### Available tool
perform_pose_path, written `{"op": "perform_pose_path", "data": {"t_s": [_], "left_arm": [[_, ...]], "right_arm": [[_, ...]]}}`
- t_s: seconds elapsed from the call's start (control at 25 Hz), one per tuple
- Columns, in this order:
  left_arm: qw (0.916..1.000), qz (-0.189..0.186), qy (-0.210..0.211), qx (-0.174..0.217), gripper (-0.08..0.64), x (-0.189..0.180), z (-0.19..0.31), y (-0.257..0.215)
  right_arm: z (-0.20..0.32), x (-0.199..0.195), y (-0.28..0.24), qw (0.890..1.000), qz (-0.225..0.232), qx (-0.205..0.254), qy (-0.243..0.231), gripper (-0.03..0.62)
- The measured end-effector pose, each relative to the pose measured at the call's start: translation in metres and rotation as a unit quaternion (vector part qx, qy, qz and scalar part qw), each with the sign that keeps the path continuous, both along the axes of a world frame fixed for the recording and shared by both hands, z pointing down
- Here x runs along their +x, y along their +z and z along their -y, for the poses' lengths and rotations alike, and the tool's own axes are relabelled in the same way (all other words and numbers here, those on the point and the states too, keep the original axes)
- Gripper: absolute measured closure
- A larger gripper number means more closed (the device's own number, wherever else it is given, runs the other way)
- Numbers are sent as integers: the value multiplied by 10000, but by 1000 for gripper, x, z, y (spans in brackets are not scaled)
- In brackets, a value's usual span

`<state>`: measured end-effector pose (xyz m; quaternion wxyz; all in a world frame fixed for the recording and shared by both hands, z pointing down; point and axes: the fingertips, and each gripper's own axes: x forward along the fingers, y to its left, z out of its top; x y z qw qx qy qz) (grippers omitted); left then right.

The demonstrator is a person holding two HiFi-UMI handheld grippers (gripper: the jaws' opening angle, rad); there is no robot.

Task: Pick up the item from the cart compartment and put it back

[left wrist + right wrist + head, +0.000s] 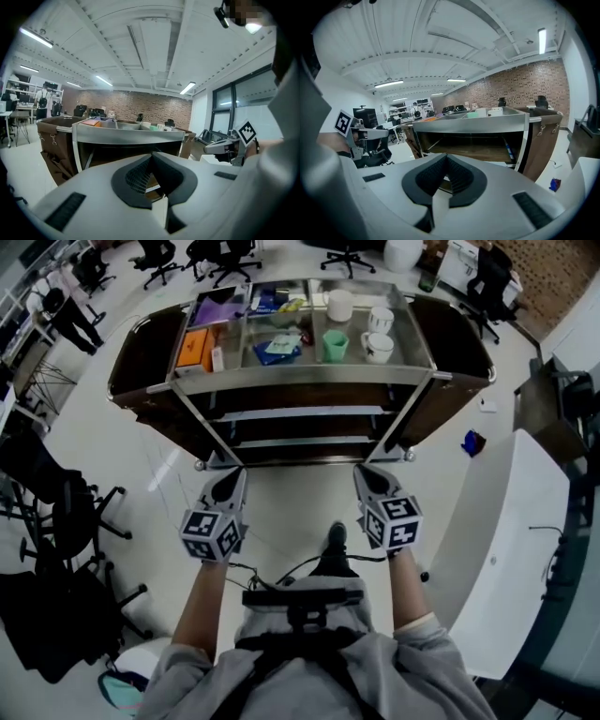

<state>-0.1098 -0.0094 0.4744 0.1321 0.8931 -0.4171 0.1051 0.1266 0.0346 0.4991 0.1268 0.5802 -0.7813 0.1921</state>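
Ahead, one cart (300, 379), two white mugs (381, 319) (378, 347), one green cup (335, 345).

The cart (300, 381) has a top tray and frame of brushed metal with a dull sheen. On the cart's left side hangs a brown bag (141, 364) that looks like matt cloth. The shelves (478, 151) under the cart's top look like brown wood. In the tray, a white mug (379, 347) looks glazed and glossy. The floor (291, 501) before the cart is smooth, pale and shiny. The left gripper (228, 486) and the right gripper (372, 479) have matt white plastic shells and dark ribbed pads.
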Motion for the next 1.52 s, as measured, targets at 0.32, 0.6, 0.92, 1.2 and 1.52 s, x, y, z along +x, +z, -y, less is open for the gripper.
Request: {"op": "perform_pose_path", "data": {"t_s": [0.32, 0.6, 0.92, 1.2, 1.52], "left_arm": [[9996, 99, -258, 13, 554, 44, 50, -4], [9983, 135, -567, 66, 554, 68, 83, -10], [9987, 171, -488, 8, 554, 67, 114, -5], [9999, -61, -101, 106, 554, 64, 146, -26], [9987, -236, 303, 330, 554, 76, 180, -54]], "right_arm": [[61, 22, -11, 9987, 151, 18, -495, 583], [100, 22, -22, 9926, 167, 49, -1205, 583], [135, 12, -29, 9921, 221, 139, -1228, 583], [175, -7, -77, 9873, -576, 598, -1357, 581], [258, -43, -130, 9389, -2136, 962, -2523, 410]]}}
